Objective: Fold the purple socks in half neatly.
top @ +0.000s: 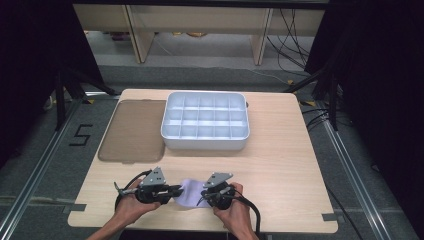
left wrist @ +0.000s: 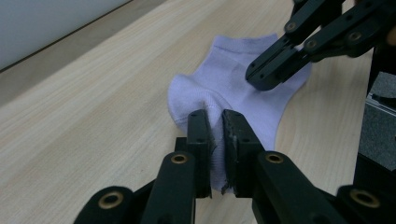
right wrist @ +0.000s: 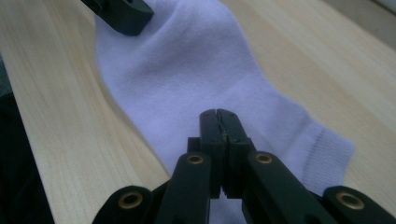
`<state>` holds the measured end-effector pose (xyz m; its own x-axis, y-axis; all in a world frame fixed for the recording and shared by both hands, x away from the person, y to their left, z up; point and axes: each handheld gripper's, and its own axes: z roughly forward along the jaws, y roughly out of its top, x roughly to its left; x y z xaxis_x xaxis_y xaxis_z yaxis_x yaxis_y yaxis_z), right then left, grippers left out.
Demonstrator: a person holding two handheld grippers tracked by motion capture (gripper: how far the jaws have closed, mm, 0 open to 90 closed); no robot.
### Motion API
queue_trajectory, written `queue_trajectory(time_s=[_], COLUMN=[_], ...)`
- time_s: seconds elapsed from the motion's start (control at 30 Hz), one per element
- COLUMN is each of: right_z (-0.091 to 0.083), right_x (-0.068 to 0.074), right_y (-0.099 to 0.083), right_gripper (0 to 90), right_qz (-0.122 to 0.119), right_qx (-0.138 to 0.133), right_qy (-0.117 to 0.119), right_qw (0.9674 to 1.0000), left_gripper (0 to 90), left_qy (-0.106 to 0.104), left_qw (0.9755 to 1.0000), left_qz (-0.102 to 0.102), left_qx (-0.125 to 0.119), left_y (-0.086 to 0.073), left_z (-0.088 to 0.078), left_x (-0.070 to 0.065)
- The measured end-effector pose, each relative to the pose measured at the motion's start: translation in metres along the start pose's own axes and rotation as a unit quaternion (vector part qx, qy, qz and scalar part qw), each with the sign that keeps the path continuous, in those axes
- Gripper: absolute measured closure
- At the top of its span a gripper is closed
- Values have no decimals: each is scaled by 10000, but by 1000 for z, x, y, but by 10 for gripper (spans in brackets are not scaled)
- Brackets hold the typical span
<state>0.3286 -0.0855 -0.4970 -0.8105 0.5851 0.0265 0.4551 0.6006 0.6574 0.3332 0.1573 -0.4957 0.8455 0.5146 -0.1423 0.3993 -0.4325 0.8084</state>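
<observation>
Left tool [left wrist: 215,126] pinches the sock [left wrist: 233,88]; right tool [right wrist: 219,123] closed above it. Tray [top: 205,142] at 12 o'clock empty; stowing probably remains.

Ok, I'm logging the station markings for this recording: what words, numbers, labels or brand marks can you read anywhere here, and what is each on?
"5": black tape strips forming a numeral on the grey floor, left of the table.
No other readable text: none on the divided tray, the sock or either hand-held gripper.
</observation>
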Motion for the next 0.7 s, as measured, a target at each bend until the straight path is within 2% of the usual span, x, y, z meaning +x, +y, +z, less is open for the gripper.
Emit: queue_trajectory(time_s=[0.03,0.07,0.1,0.13,0.17,0.2,0.23,0.27,0.33,0.37,0.4,0.43,0.47,0.5,0.53,0.57,0.6,0.63,0.7], right_z=[0,6,8,12,12,16,19,19,23,24,25,24,25,25,18,17,18,19,28], right_x=[0,1,3,5,5,6,8,13,15,18,18,19,15,15,9,6,2,-1,-4], right_y=[0,2,3,4,5,6,8,11,14,15,17,19,20,20,27,29,31,33,35], right_gripper=[900,900,900,900,900,900,900,900,900,900,900,900,900,900,900,900,900,900,900], right_qz=[0,-76,-82,-65,-120,-265,-285,-149,-243,-169,-248,-108,-255,-255,-120,-157,-147,-161,-174], right_qx=[0,202,232,170,213,154,88,163,124,115,138,174,-1,-1,-67,-82,-101,-26,78], right_qy=[0,51,53,86,166,186,181,264,274,313,397,387,408,408,311,274,220,203,154], right_qw=[10000,9998,9997,9998,9996,9994,9994,9994,9993,9993,9988,9990,9988,9988,9994,9995,9996,9997,9997], left_gripper=[813,813,813,813,813,813,813,813,812,812,812,812,812,812,812,812,812,812,812], left_qy=[0,3,-34,-34,-68,-74,-86,-80,-146,-126,-95,-120,-122,-122,-195,-169,-141,-189,-184], left_qw=[10000,10000,10000,9999,9999,9999,9999,9999,9999,9999,9999,9999,9998,9998,9995,9996,9999,9996,9997], left_qz=[0,-5,5,-99,-64,-72,-78,-84,19,-65,-100,-57,-128,-128,-243,-208,-54,-185,-152], left_qx=[0,-11,-17,-50,-64,-49,-78,-59,-44,-76,-92,-45,-49,-49,-38,-69,61,-66,-36], left_y=[0,0,1,1,2,3,4,4,5,4,3,3,3,3,3,3,3,3,3], left_z=[0,-2,-3,-4,-6,-8,-10,-12,-14,-15,-15,-17,-17,-17,-18,-18,-20,-18,-19], left_x=[0,-1,0,-1,-1,-1,-2,-3,-4,-5,-5,-3,-2,-2,-1,0,3,0,1])
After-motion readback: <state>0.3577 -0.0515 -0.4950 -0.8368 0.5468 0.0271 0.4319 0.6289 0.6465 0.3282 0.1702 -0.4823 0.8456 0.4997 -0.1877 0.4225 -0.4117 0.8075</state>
